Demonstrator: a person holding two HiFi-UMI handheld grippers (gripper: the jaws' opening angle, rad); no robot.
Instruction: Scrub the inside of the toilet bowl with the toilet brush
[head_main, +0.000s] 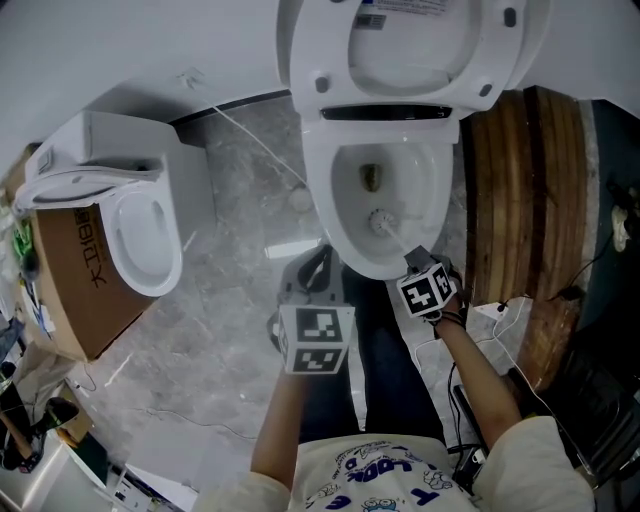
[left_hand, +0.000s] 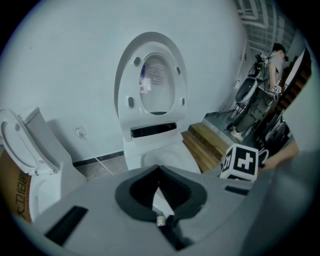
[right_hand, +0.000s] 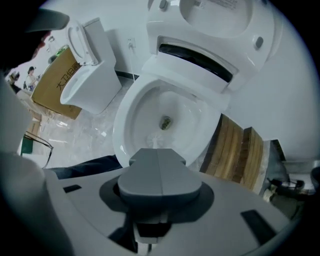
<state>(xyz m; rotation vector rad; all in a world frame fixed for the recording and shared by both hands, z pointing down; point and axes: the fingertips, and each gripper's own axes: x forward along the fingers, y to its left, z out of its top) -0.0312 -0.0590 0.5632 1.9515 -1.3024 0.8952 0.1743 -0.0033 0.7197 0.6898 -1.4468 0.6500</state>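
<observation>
The white toilet (head_main: 385, 150) stands with its lid and seat raised, and its bowl (right_hand: 165, 117) is open below me. The toilet brush's white bristle head (head_main: 380, 220) rests inside the bowl near the front wall. Its handle runs back to my right gripper (head_main: 415, 258), which is shut on it. In the right gripper view the bristles (right_hand: 155, 142) show just past the right gripper (right_hand: 157, 150). My left gripper (head_main: 322, 255) hangs in front of the bowl's rim with its jaws together, holding nothing. In its own view the left gripper (left_hand: 159, 167) faces the raised lid (left_hand: 152, 82).
A second white toilet (head_main: 140, 230) stands at the left beside a cardboard box (head_main: 80, 275). Wooden planks (head_main: 520, 200) lie to the right of the bowl, with cables (head_main: 500, 320) on the floor below them. A person (left_hand: 274, 62) stands far off at the right.
</observation>
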